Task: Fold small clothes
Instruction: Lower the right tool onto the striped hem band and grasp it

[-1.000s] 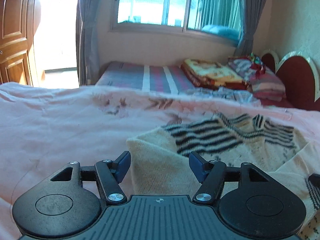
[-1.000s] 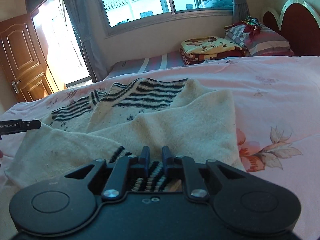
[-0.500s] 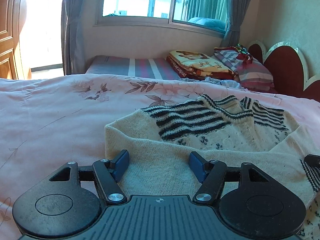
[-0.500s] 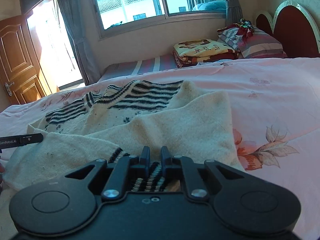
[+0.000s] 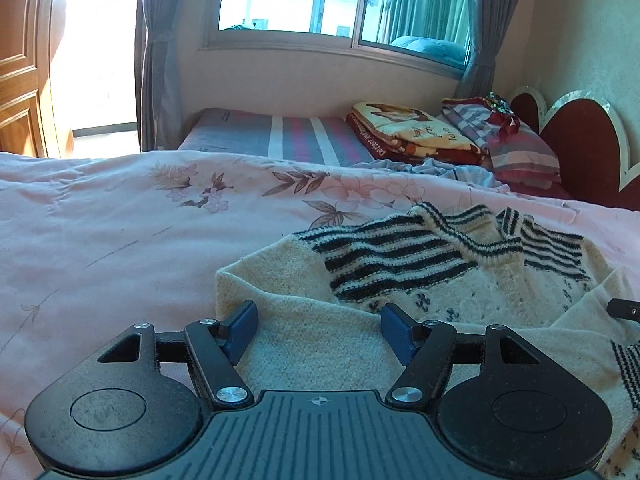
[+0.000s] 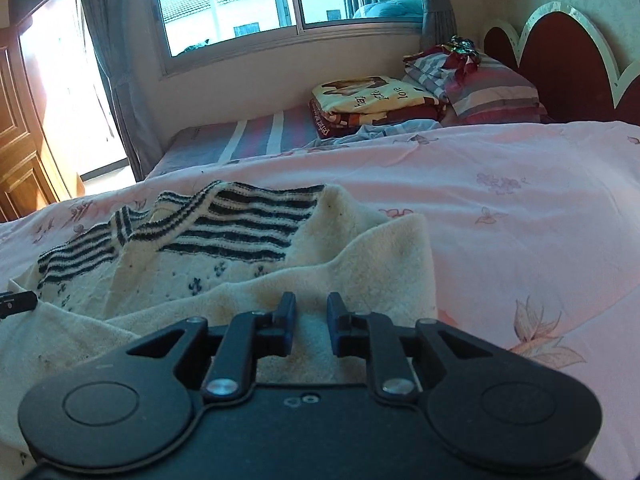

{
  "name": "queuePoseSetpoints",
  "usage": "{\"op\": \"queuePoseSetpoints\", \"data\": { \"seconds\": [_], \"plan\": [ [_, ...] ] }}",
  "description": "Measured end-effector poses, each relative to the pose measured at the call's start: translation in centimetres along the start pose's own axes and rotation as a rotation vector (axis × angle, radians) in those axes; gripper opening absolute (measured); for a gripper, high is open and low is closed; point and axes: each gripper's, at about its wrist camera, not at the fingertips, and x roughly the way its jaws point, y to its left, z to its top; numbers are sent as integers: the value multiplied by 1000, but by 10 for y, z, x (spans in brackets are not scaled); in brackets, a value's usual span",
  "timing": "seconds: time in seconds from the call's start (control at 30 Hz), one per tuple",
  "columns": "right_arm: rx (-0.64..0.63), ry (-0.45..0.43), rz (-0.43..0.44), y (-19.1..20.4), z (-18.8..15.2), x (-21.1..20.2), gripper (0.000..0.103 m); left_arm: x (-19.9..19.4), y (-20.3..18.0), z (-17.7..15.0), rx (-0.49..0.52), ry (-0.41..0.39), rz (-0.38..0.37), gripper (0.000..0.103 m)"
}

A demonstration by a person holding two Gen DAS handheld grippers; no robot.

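A small cream knit sweater (image 5: pixel 400 280) with black stripes at the shoulders lies on the pink floral bedspread (image 5: pixel 120 240); both sleeves are folded across its body. My left gripper (image 5: pixel 318 322) is open, its blue pads over the folded left sleeve, holding nothing. My right gripper (image 6: pixel 311 318) has its jaws partly apart above the folded cream sleeve (image 6: pixel 360 272), with no cloth between them. The sweater also shows in the right wrist view (image 6: pixel 224 240).
Folded blankets (image 5: pixel 412 132) and striped pillows (image 5: pixel 516 148) lie at the far end by the red headboard (image 5: pixel 580 152). A striped mattress (image 5: pixel 280 136) sits under the window. A wooden door (image 5: pixel 20 60) stands at left.
My right gripper has let go of the striped cuff it was shut on, its jaws have parted, and it has moved off. My left gripper has stayed open and pulled back and leftward slightly.
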Motion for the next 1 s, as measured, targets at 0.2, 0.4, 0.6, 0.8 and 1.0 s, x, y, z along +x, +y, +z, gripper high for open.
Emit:
{"op": "queuePoseSetpoints", "data": {
  "seconds": [0.2, 0.4, 0.6, 0.8, 1.0],
  "plan": [
    [47, -66, 96, -2, -9, -25, 20, 6, 6, 6, -15, -8, 15, 68],
    [23, -16, 89, 6, -19, -20, 17, 2, 0, 2, 11, 6, 32, 68],
    [4, -47, 171, 22, -20, -45, 22, -44, -19, -18, 26, -55, -17, 68],
    [-139, -7, 171, 49, -48, -46, 19, -50, -44, -51, 133, -9, -14, 69],
    [-46, -8, 51, 13, -49, -59, 16, -66, -15, -60, 68, 10, -11, 72]
  ]
}}
